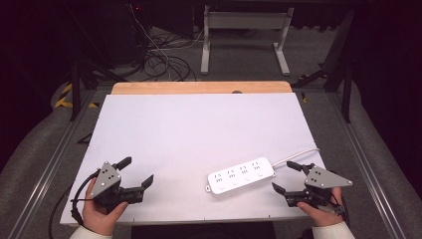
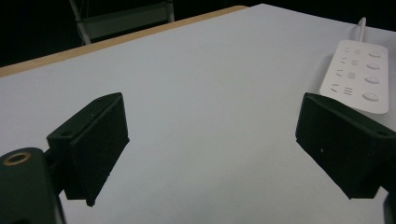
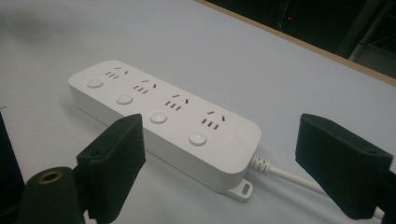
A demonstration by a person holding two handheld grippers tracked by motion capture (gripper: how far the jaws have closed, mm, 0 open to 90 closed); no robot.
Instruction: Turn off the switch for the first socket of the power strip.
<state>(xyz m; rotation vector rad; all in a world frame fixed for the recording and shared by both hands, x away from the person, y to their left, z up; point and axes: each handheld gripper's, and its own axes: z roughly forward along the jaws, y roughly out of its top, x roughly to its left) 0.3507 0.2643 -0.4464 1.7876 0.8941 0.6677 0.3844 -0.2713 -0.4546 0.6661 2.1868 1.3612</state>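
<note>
Right gripper at the near edge, jaws spread wide, nothing between them. Power strip just ahead of its jaws, flat on the white sheet, not touched; in the right gripper view, strip lies slantwise beyond the open jaws, four sockets and four round buttons on top, mounting tab at the near end. Cord leaves that end and runs past the upper jaw toward the sheet's edge. Left gripper well off to the strip's other side, also at the near edge, jaws wide apart, holding nothing. Farther out, bare sheet, then the wooden table edge beyond it.
</note>
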